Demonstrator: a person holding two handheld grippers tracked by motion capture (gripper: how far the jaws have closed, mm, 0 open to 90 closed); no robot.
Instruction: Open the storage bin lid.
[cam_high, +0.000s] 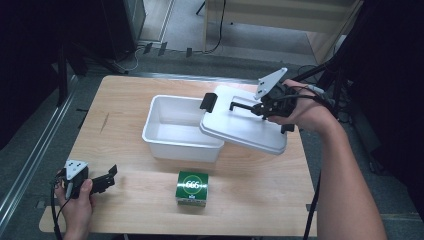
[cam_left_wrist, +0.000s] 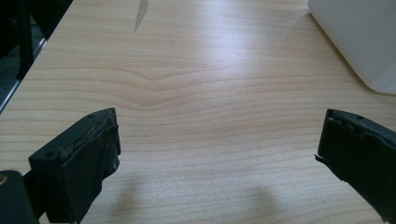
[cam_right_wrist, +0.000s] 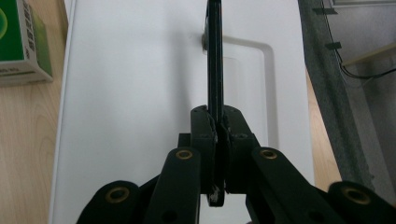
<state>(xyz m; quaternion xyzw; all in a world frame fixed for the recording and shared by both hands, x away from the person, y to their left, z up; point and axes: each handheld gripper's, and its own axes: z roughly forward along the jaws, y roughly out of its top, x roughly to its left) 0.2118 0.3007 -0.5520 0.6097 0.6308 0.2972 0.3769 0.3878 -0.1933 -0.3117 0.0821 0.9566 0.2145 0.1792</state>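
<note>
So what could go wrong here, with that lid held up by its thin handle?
The right gripper pinches only the lid's narrow black handle, so the lid might swing or slip out. It sits tilted over the white bin's right rim and could knock or shove the bin. The left gripper, open over bare table, isn't steadying anything.

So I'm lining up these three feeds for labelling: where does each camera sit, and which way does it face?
High view: above the person's side, looking forward and down on the table; both forearms, left gripper and right gripper show.
Left gripper view: rides the left gripper, looking along its open jaws over bare wood to the white bin.
Right gripper view: rides the right gripper, looking down its jaws shut on the lid's black handle.
Shared: high and right gripper views both show the lid and the green box.
</note>
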